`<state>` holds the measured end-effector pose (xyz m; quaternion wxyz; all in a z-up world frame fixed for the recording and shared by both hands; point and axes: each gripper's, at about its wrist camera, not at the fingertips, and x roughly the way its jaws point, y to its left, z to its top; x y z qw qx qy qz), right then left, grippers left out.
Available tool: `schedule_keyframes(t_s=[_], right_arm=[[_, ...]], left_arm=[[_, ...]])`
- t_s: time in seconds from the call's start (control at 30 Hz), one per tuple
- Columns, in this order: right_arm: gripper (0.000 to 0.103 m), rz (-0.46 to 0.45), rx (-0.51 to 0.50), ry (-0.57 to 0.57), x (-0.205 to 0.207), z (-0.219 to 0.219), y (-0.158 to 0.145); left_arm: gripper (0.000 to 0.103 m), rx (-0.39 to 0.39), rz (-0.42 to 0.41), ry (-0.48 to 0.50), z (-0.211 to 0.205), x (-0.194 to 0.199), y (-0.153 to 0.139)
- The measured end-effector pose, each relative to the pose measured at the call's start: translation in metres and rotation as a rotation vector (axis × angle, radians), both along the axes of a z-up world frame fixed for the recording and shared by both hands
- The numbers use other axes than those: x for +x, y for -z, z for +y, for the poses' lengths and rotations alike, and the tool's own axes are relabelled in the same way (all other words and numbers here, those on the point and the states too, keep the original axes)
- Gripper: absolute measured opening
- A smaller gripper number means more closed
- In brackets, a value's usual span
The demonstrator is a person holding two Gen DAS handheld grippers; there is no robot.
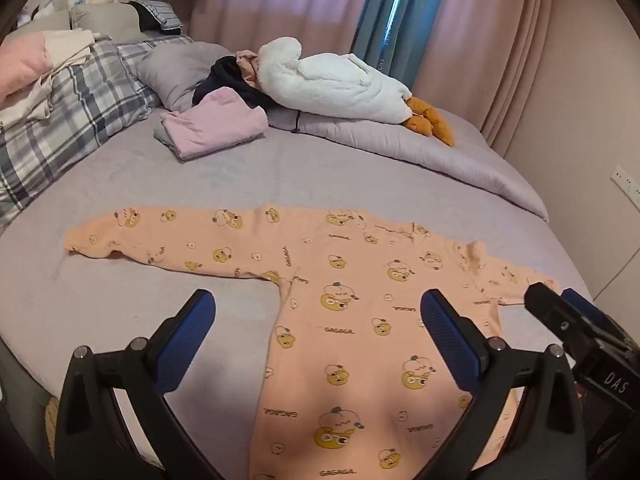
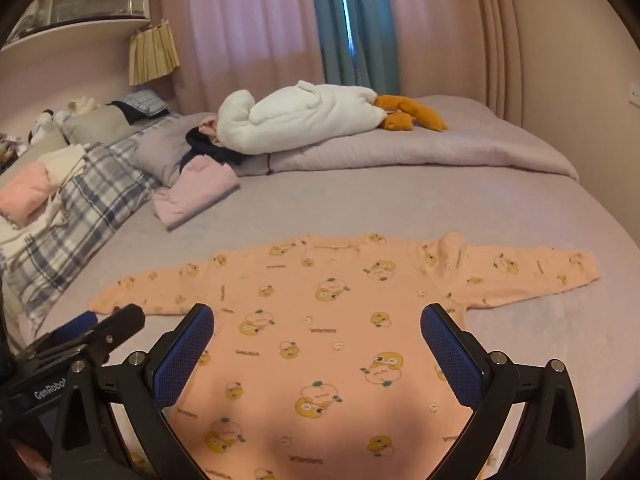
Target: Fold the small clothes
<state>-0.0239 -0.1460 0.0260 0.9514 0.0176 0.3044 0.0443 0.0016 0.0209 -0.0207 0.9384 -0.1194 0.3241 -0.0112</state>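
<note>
A small peach top [image 1: 360, 320] printed with cartoon ducks lay flat on the lilac bedsheet [image 1: 120, 312], both sleeves spread out to the sides. The left gripper [image 1: 318, 312] hovered above its body with both jaws spread wide — nothing between its blue pads [image 1: 188, 344]. The right gripper [image 2: 316, 328] hung likewise above the top's chest, jaws wide apart and empty. Beyond the top lay a folded pink garment [image 1: 216, 124], a plaid pillow [image 1: 76, 112] and a white plush goose [image 1: 336, 80] — all well apart from it

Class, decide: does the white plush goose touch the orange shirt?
Apart. The right wrist view shows bare bed sheet between the white plush goose and the orange shirt.
</note>
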Motion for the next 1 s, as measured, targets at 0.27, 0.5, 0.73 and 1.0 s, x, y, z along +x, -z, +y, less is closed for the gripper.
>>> schedule_keyframes(t_s=[0.27,0.5,0.73,1.0], right_arm=[[0.102,-0.012,-0.015,0.033,0.005,0.018,0.013],[0.102,-0.020,0.003,0.032,0.008,0.016,0.015],[0.102,-0.016,0.022,0.041,0.013,0.010,0.022],[0.102,-0.026,0.022,0.041,0.012,0.009,0.024]], left_arm=[[0.103,0.021,-0.001,-0.014,0.001,0.000,0.000],[0.103,0.011,-0.006,-0.012,0.002,-0.002,-0.003],[0.103,0.018,-0.026,-0.010,-0.001,-0.007,-0.010],[0.103,-0.009,-0.020,-0.005,0.003,-0.007,-0.009]])
